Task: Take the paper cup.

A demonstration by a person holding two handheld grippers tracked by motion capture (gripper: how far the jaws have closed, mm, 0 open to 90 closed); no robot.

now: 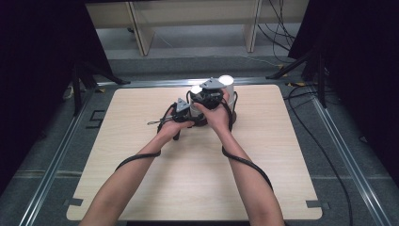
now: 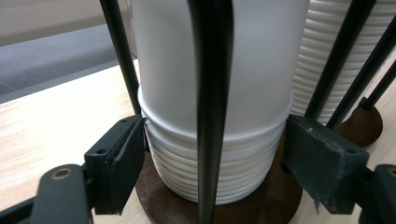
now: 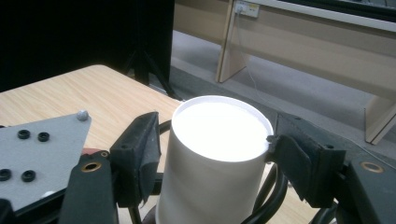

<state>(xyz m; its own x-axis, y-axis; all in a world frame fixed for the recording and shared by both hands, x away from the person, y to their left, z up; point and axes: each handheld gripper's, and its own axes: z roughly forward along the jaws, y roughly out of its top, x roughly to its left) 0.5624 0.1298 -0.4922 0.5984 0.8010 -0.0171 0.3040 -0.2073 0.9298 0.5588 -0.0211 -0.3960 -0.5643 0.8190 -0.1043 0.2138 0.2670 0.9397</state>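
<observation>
A stack of white upturned cups [image 2: 252, 88] stands on a round brown base [image 2: 168, 205] inside thin black rods [image 2: 212, 93]. My left gripper [image 2: 215, 154] is low on that stack, and both pads touch the ribbed rims near the base. My right gripper [image 3: 215, 144] is shut on the top white cup [image 3: 219, 135], one pad on each side just below its flat bottom. In the high view the left gripper [image 1: 187, 118] and right gripper [image 1: 208, 100] sit close together at the far middle of the table. A second stack [image 1: 226, 81] rises behind them.
The second ribbed cup stack [image 2: 322, 51] on its own brown base [image 2: 364, 126] stands close to the right of the first. The light wooden table [image 1: 197, 179] lies on a grey floor. A pale bench [image 1: 188, 19] and cables [image 1: 306, 122] lie beyond the table.
</observation>
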